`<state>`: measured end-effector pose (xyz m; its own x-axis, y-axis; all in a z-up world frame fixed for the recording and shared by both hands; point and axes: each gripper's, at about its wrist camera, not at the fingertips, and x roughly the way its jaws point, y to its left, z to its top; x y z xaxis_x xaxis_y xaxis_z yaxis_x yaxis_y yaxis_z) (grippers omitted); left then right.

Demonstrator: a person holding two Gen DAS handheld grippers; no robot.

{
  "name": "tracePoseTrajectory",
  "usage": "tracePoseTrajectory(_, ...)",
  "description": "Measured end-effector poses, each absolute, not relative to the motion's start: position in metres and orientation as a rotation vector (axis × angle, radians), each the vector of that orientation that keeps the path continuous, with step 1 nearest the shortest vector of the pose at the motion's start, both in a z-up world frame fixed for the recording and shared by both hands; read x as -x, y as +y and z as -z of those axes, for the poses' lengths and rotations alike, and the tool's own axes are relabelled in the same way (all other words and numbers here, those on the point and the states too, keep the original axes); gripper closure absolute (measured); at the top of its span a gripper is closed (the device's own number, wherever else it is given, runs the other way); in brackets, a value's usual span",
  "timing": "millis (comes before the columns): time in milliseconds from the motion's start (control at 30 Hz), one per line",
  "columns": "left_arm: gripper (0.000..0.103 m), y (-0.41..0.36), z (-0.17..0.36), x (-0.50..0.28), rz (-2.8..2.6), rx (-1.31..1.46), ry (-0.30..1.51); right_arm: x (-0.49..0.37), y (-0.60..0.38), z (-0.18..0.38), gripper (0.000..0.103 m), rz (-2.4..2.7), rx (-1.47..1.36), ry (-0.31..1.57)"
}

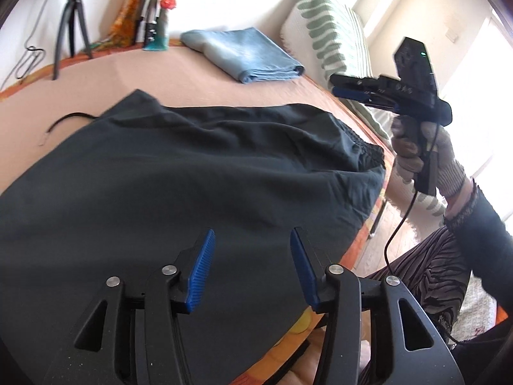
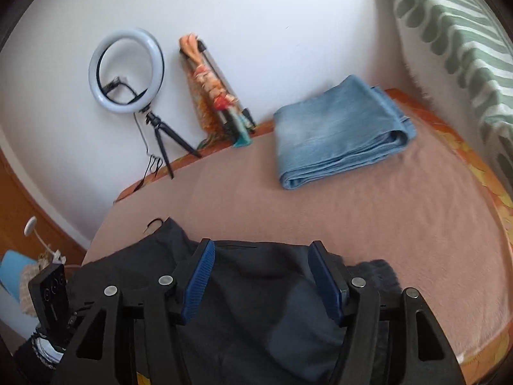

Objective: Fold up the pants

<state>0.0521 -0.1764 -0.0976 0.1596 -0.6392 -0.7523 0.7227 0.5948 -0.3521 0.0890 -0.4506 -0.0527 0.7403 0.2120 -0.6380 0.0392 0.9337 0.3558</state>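
Note:
Dark pants lie spread and wrinkled on the pink-brown bed cover, elastic waistband at the right near the bed's edge. My left gripper is open and empty, hovering just above the near part of the pants. My right gripper shows in the left wrist view, held in a gloved hand in the air beyond the bed's right edge. In its own view the right gripper is open and empty above the pants.
Folded light-blue jeans lie at the far side of the bed, also seen in the right wrist view. A green-striped pillow stands at the right. A ring light on a tripod and a colourful bundle stand by the wall.

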Motion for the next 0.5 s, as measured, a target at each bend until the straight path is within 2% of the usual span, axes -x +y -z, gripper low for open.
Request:
tracePoseTrajectory(133, 0.052, -0.149, 0.099, -0.057, 0.906, -0.102, 1.005, -0.126, -0.42, 0.07, 0.037, -0.147, -0.099, 0.825)
tracePoseTrajectory(300, 0.052, -0.118, 0.111, -0.069, 0.828, -0.052, 1.041, -0.158, -0.411, 0.095, 0.032, -0.237, -0.042, 0.915)
tracePoseTrajectory(467, 0.052, -0.091, 0.127, -0.078, 0.788, 0.006, 1.092, -0.176, -0.398, 0.121, 0.032, -0.259, 0.029, 0.992)
tracePoseTrajectory(500, 0.052, -0.089, 0.13, -0.079, 0.791, 0.022, 1.101, -0.177, -0.397, 0.126, 0.041, -0.276, 0.027, 1.012)
